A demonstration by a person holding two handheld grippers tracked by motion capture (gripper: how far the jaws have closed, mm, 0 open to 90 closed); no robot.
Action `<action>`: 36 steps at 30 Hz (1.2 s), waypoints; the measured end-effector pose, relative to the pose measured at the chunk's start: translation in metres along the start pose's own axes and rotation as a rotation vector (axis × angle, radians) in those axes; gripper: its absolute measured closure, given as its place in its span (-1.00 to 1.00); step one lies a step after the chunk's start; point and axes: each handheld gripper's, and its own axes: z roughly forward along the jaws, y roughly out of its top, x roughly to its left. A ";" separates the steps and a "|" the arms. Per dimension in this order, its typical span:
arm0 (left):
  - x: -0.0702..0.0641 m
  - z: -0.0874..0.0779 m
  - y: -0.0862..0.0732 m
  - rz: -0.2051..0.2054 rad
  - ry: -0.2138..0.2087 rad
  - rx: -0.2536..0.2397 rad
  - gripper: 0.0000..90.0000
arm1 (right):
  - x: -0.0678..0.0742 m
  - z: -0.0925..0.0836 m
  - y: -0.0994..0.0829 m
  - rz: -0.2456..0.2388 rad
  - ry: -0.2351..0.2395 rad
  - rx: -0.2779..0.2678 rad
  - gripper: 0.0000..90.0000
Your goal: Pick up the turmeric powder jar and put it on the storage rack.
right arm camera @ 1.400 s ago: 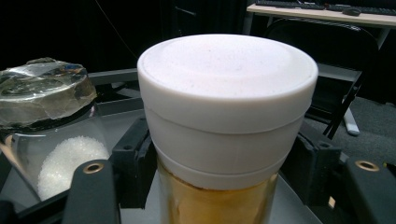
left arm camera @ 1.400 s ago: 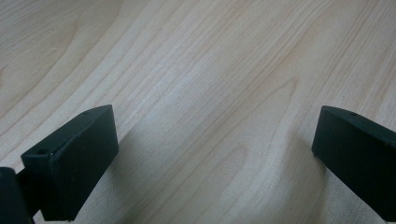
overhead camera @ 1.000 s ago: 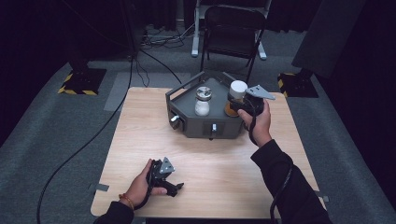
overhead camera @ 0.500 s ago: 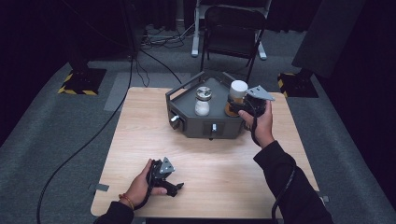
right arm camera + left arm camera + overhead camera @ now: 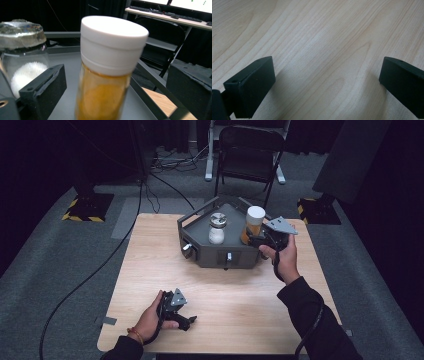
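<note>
Right hand-held gripper jaws have just been opening since the earlier frame, hand itself hardly shifted, and the amber jar with the white cap stands between them, pads off the glass on both sides as far as the right gripper view shows. Near first: left hand-held gripper rests low on the desk at the front edge, jaws wide apart with bare wood grain between them in the left gripper view, nothing held, well apart from the jar. Farther: right hand-held gripper at the right front corner of the grey tray, pointing toward the far left across the tray. Amber jar stands upright on the tray floor, long axis vertical, dead ahead of the right jaws and centred in the gap, so right hand is far nearer than left. Beyond it on the tray, to the left, the glass jar with white grains and a metal lid, upright, near but not touching the amber one. Judgement: jar looks released on the tray; next move likely a straight pull-back along the jaw line, risk is clipping the jar
</note>
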 end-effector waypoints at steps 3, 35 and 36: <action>0.000 0.000 0.000 0.000 0.000 0.000 -1.00 | -0.001 -0.006 -0.007 -0.009 -0.006 -0.004 -0.94; 0.000 0.000 0.000 0.000 0.001 0.000 -1.00 | -0.005 -0.056 -0.081 -0.186 0.178 0.012 -0.94; 0.000 0.000 0.000 0.000 0.001 -0.001 -1.00 | -0.004 -0.057 -0.083 -0.193 0.187 0.021 -0.94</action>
